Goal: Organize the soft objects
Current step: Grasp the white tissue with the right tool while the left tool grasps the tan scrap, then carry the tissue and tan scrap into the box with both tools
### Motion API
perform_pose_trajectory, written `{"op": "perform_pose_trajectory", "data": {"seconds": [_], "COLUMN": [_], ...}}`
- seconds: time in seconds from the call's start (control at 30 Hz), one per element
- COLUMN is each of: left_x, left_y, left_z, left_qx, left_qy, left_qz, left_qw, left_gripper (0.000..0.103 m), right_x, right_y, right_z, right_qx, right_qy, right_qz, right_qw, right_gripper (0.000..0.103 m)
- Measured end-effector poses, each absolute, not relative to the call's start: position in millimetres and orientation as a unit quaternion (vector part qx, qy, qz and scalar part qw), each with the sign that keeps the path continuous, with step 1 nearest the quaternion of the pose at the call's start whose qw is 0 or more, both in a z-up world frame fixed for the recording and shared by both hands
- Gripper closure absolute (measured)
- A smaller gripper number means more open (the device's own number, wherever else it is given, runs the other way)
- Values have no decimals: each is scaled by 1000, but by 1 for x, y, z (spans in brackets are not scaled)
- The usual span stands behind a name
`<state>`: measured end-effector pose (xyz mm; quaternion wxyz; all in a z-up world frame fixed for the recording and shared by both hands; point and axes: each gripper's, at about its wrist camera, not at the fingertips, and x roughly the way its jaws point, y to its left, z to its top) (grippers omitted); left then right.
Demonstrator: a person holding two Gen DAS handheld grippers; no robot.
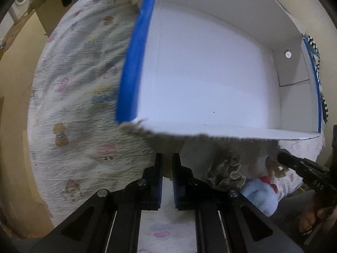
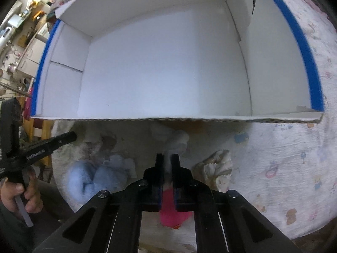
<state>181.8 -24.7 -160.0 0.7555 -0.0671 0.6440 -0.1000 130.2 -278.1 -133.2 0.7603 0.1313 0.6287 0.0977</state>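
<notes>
So from the left wrist camera, the left gripper (image 1: 167,160) hangs low over a bed sheet (image 1: 73,109) printed with little cartoon figures, fingers pinched nearly together with only a thin gap, and I can't tell for sure if there's anything between them, looks like just pale fabric behind. Right ahead is a white cardboard box (image 1: 210,80) with blue tape (image 1: 134,59) along its left edge, open side facing the camera, its long axis running left to right. Under the box's front lip there's a frilly beige cloth (image 1: 226,170), and just beside it, lower right, a fluffy light blue sock-like thing (image 1: 260,196) with a bit of red (image 1: 268,181) touching it. The right gripper (image 1: 283,157) pokes in from the right edge, state unclear from here. Switching to the right wrist camera: the right gripper (image 2: 167,162) is clamped down on a soft toy or sock (image 2: 174,210), pink at the bottom and pale white-blue at the top, its long axis pointing straight away toward the box (image 2: 164,63). The box mouth faces this camera too. To the left on the sheet (image 2: 284,158) sits the light blue fluffy piece (image 2: 92,181), the beige frilly cloth (image 2: 214,168) lies to the right, and the left gripper (image 2: 72,136) comes in from the left edge, held by a hand (image 2: 19,194).
</notes>
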Motion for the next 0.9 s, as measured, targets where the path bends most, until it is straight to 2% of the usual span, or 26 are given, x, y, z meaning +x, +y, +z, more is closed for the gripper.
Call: {"op": "perform_pose_trajectory", "data": {"seconds": [0.43,0.5,0.9], "left_x": [156,155,143], "left_y": [16,26,45], "left_z": [-124,-106,-46], "left_qx": [-41,-45,5], "left_qy": [617,607,498], "left_qz": [-50,-49,41], "left_qw": [785,792,866], "left_gripper": [95,95,95], "right_x": [106,103,76], "right_y": [-263,-257,-220], "right_z": [-101,-93,-30], "right_qx": [104,101,96], "right_qy": [574,562,444], "right_qz": [158,178,288], "right_qw": [797,801,843], "right_gripper": [94,94,94]}}
